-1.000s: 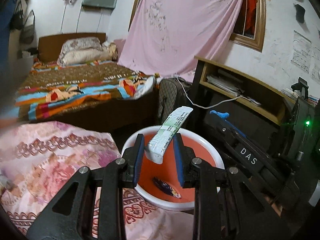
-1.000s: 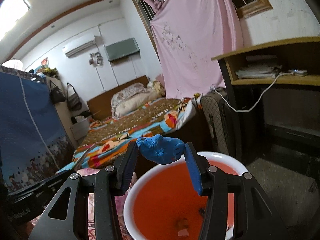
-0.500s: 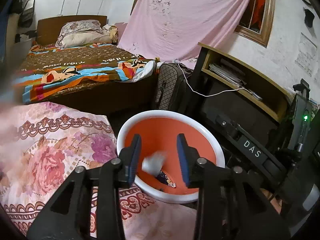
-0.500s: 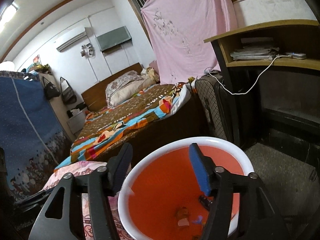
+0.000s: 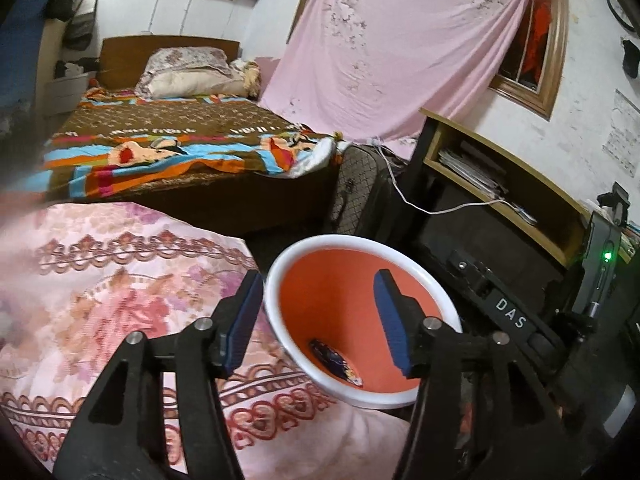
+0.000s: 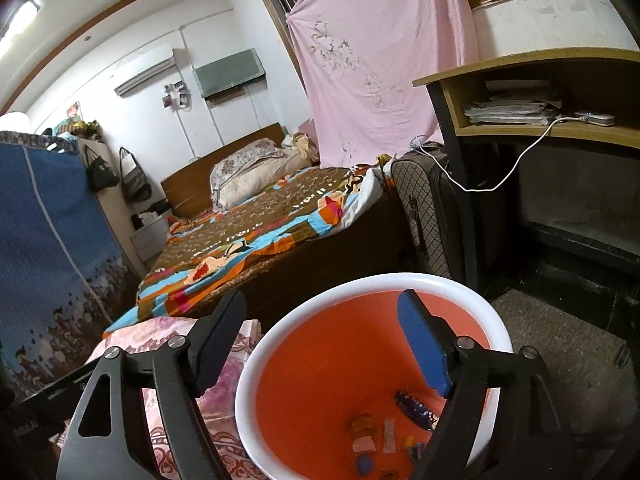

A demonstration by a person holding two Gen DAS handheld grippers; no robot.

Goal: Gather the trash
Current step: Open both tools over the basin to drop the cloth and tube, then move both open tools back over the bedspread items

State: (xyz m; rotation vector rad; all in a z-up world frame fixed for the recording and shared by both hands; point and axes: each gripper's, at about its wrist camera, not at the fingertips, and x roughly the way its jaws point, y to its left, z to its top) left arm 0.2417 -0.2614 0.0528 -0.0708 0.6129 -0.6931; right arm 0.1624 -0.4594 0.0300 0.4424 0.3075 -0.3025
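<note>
2 tools are held over the trash bin (image 6: 256,360), an orange tub with a white rim that stands just beside the floral-covered surface (image 5: 100,280). The left tool (image 5: 316,320) is seen with its jaws opening and nothing between them; its left pad hangs over the floral cloth at the bin's edge, its right pad over the bin's mouth. The right tool (image 6: 324,344) is likewise opening and empty, its right pad well inside the rim line and its left pad outside it, over the cloth.

The collected trash lies at the bottom of the bin, below and ahead of both tools. A dark wrapper (image 6: 414,406) is seen there, its long axis running diagonally from upper left to lower right in both views. Small scraps (image 6: 366,446) are scattered just beside it.

No further trash is visible on the floral cloth in either view, so which way the next piece lies, and how it points, cannot be told. The bin is judged to sit slightly right of the left tool's centre line and nearly centred under the right tool. A withdrawal away from the bin, back over the cloth, is judged the likely coming move for both.
</note>
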